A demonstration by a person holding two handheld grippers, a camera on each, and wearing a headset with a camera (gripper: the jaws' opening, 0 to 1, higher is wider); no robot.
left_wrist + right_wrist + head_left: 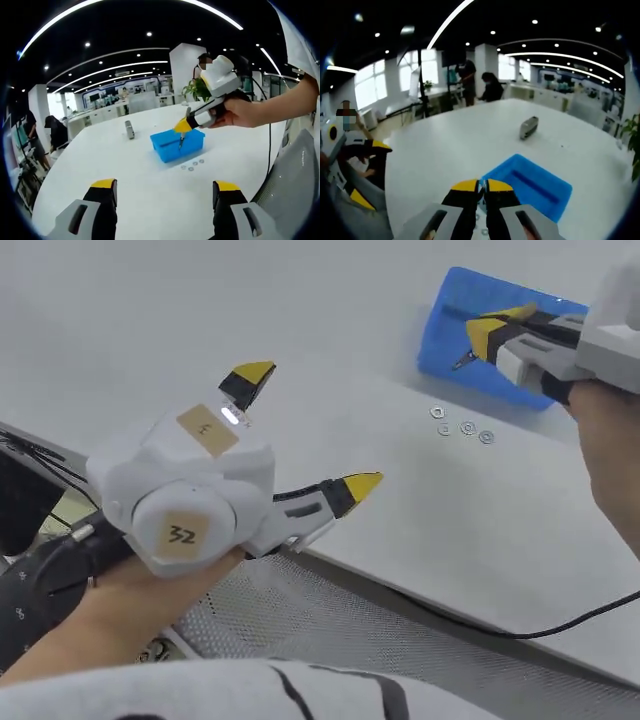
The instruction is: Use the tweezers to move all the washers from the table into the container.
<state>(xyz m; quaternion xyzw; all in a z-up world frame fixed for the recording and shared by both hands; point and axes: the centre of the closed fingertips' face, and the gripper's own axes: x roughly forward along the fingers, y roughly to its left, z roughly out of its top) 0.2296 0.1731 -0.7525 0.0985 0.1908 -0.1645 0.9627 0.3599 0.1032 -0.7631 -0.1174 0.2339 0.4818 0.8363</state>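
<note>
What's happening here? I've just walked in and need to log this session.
A person works at a white table with a claw in each hand. The right claw is shut on tweezers, held over the blue container. Four washers lie on the table just beside the container, not yet moved in. The left claw is open and holds nothing, near the table's front edge. Whether the tweezers carry a washer is too small to tell.

In the head view the container sits on the table at the upper right, with four washers just below it. The tweezers, between the jaws of the right gripper, hang over the container. The left gripper is at the lower left.
</note>
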